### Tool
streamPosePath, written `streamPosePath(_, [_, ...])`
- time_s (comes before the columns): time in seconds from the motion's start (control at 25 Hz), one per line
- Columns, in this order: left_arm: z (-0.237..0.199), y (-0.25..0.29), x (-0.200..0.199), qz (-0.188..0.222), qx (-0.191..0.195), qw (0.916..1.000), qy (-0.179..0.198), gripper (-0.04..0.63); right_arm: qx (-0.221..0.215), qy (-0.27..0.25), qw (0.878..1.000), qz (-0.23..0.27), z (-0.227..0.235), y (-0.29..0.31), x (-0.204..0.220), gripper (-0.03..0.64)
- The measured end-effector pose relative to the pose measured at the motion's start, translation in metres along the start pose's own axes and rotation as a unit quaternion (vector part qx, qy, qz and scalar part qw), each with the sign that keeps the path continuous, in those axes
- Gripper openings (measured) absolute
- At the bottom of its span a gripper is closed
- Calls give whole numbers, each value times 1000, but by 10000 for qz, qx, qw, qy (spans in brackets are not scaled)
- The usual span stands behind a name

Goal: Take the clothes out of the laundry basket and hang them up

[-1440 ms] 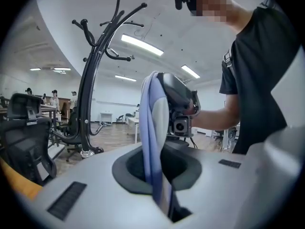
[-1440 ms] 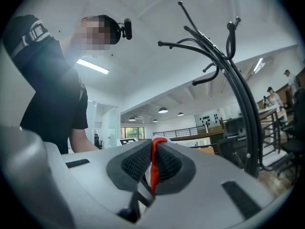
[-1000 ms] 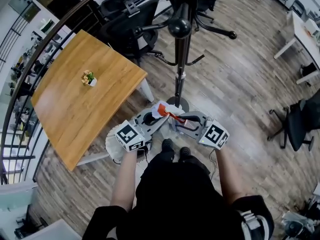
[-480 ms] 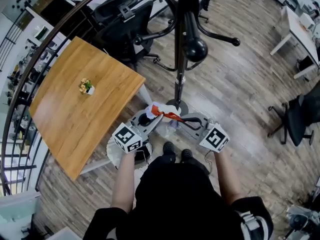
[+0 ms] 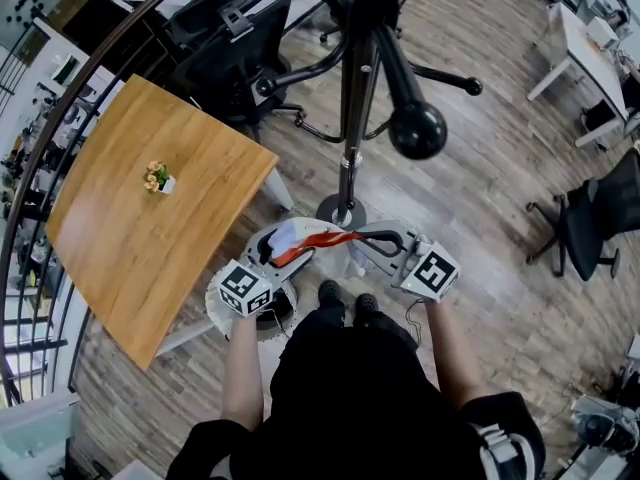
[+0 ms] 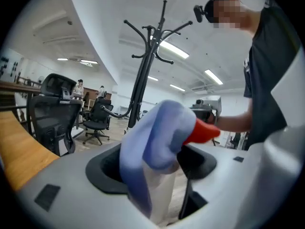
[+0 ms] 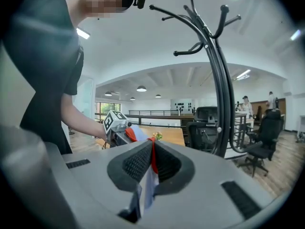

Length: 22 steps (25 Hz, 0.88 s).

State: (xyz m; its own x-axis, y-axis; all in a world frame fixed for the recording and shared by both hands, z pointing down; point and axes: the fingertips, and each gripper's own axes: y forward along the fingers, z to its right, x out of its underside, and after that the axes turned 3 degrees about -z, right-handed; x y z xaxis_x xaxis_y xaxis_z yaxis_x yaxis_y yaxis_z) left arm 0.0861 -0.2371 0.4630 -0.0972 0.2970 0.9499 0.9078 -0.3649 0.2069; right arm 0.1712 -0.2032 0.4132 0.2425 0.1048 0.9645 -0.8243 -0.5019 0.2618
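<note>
Head view: left claw [image 5: 272,255] low centre, jaws wide, just been opening. Garment [image 5: 312,241] lies loose between them, pads not pressing. Left gripper view shows its blue-white fold draped across the gap, red part running off to 3 o'clock. Right claw [image 5: 368,244] is at 3 o'clock of the left one, jaws pinched tight on the garment's red edge, white cloth hanging below the pads. Garment spans both claws. White round laundry basket [image 5: 216,306] sits under the left claw, toward 7 o'clock. Coat rack [image 5: 347,118] stands at 12 o'clock, just beyond the garment. Wooden desk [image 5: 120,238] at 10 o'clock carries a small flower pot [image 5: 155,178]. Office chairs [image 5: 230,48] farther, 11 o'clock.
</note>
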Motion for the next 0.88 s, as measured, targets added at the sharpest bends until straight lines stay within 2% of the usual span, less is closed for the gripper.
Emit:
streamPosePath(0.08, [3,8,7,-206,20,9996,210,319,-27,28,10000,59,-1,1,-3,12])
streamPosePath(0.12, [2,13,8,-208,42,9997,131,322,-18,82,9998,189,0,0,-6,12])
streamPosePath(0.2, [-5,17,9,63,182,9987,-475,333,9,265,9982,532,3,-3,-16,12])
streamPosePath(0.28, [-12,14,9,420,351,9915,-1179,350,60,415,9964,733,6,-8,-21,12])
streamPosePath(0.32, [-15,12,11,491,358,9893,-1330,353,97,489,9956,793,8,-10,-22,12])
streamPosePath(0.36, [-18,9,14,451,309,9899,-1309,353,137,599,9944,856,12,-14,-22,12])
streamPosePath(0.44, [-21,5,21,141,155,9952,-957,353,210,821,9916,975,21,-25,-19,12])
streamPosePath(0.52, [-20,3,29,-280,28,9988,-409,351,233,799,9922,926,25,-32,-16,12])
streamPosePath(0.6, [-17,6,33,-591,-53,9982,62,351,307,540,9948,806,28,-31,-18,12])
streamPosePath(0.72, [-13,18,38,-939,-204,9940,524,353,302,338,9968,657,25,-26,-18,12])
streamPosePath(0.8, [-2,26,36,-994,-102,9914,847,353,233,310,9978,538,19,-20,-14,12])
streamPosePath(0.88, [21,38,29,-876,241,9899,1093,351,183,308,9983,457,16,-14,-11,12])
